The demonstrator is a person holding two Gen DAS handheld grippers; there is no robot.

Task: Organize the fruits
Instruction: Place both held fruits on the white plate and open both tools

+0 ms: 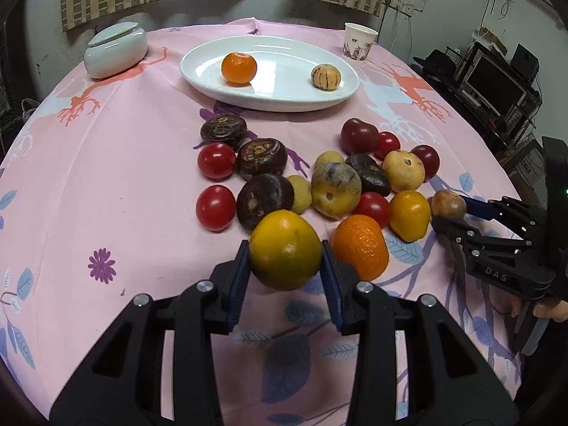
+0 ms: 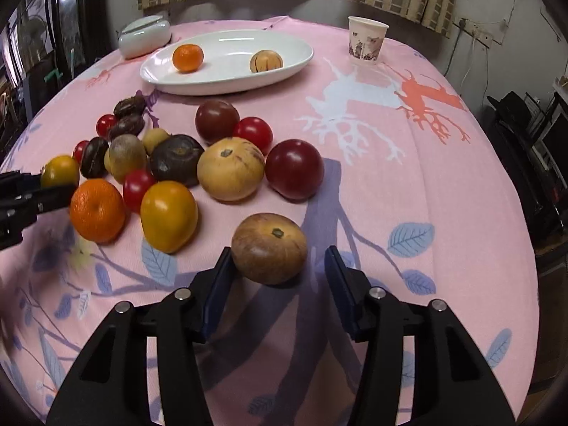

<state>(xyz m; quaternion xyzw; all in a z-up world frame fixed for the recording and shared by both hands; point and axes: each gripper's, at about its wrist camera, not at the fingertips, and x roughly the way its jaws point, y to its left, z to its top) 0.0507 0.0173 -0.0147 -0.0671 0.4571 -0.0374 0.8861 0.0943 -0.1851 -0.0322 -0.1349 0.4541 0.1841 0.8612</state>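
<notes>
A yellow-orange fruit [image 1: 285, 250] hangs just above the pink cloth, with my left gripper [image 1: 284, 248] shut on it, both blue pads pressed to its sides. In the right wrist view, a tan-brown fruit [image 2: 269, 246] lies on the cloth between the fingers of my right gripper [image 2: 278, 252]. The left pad touches it and the right pad stands a little off. A heap of mixed fruit [image 1: 337, 188] lies behind it: red tomatoes, dark round ones, pale ones and a tangerine [image 1: 360, 246]. The white oval plate [image 1: 269, 101] farther back holds a tangerine [image 1: 239, 68] and a striped tan fruit [image 1: 326, 76].
A white lidded dish [image 1: 115, 49] stands at the back left and a paper cup [image 1: 358, 41] at the back right. The round table's edge drops off on the right, with dark shelves of equipment [image 1: 497, 81] beyond. A hand [image 1: 552, 310] holds the right gripper's handle.
</notes>
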